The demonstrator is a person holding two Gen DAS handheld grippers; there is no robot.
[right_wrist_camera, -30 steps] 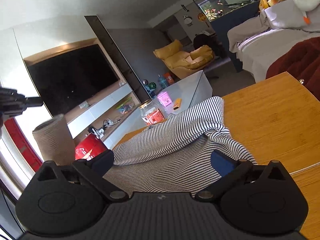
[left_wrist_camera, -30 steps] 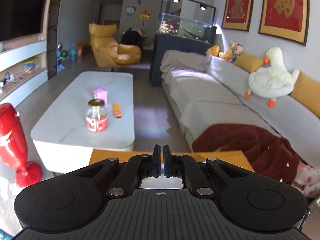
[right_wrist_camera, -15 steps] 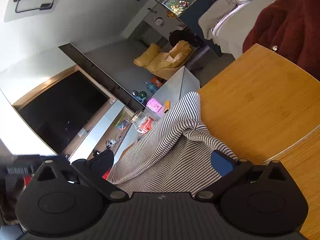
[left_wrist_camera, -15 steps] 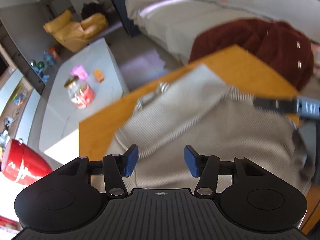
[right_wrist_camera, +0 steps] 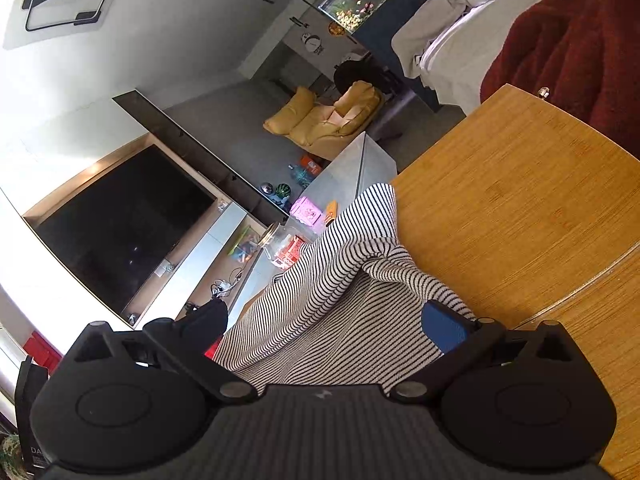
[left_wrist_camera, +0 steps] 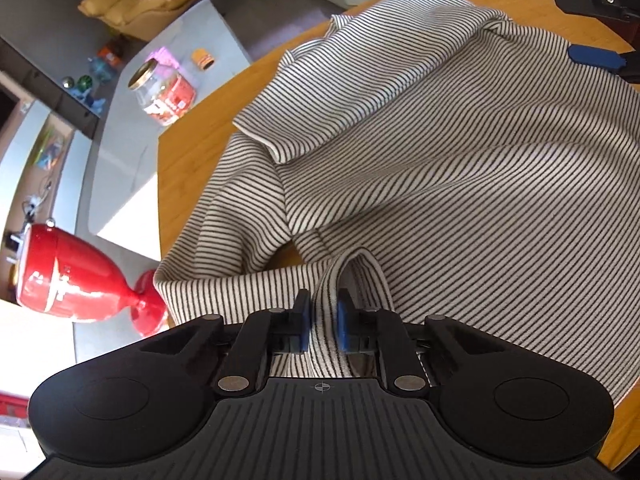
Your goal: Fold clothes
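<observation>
Left gripper [left_wrist_camera: 323, 322] clamped on a pinched ridge of the striped shirt [left_wrist_camera: 460, 152], near edge. Right gripper [right_wrist_camera: 332, 326] spread wide over the far side. Shirt rumpled across the counter [right_wrist_camera: 520, 200].

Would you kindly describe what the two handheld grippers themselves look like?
Both are matte black plastic. The left gripper has a ribbed body, two round discs, silver pivot pins, a small crosshair mark and blue finger pads. The right gripper matches, with a blue pad.
</observation>
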